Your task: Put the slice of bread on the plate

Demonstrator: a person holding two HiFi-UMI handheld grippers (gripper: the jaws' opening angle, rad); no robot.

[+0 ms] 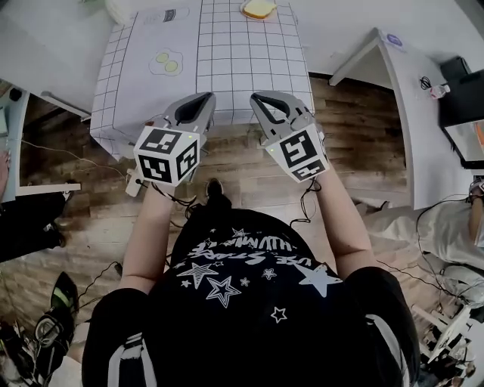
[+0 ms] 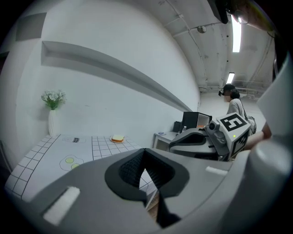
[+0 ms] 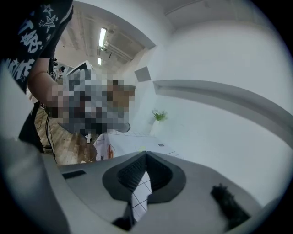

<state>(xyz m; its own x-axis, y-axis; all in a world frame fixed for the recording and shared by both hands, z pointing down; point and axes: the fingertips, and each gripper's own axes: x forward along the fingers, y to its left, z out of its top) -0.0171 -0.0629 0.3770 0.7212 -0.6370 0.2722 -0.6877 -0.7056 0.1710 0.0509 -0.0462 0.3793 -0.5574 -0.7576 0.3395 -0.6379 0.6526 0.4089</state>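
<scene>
hovering shut, seemingly empty: left gripper (image 1: pixel 204 100), right gripper (image 1: pixel 259 98)

We cannot read any whole word here. The black shirt (image 1: pixel 249 253) has white letters and stars on it, but the letters are upside down and too fuzzy for us to spell out. The left cube (image 1: pixel 168 156) and the right cube (image 1: pixel 301 153) show black and white square patterns, not letters or numbers. A small dark label (image 1: pixel 168 15) is printed on the checked cloth (image 1: pixel 249 68). A round blue sticker (image 1: pixel 394 40) sits on a white desk (image 1: pixel 412 113). Both are too small for us to read.
</scene>
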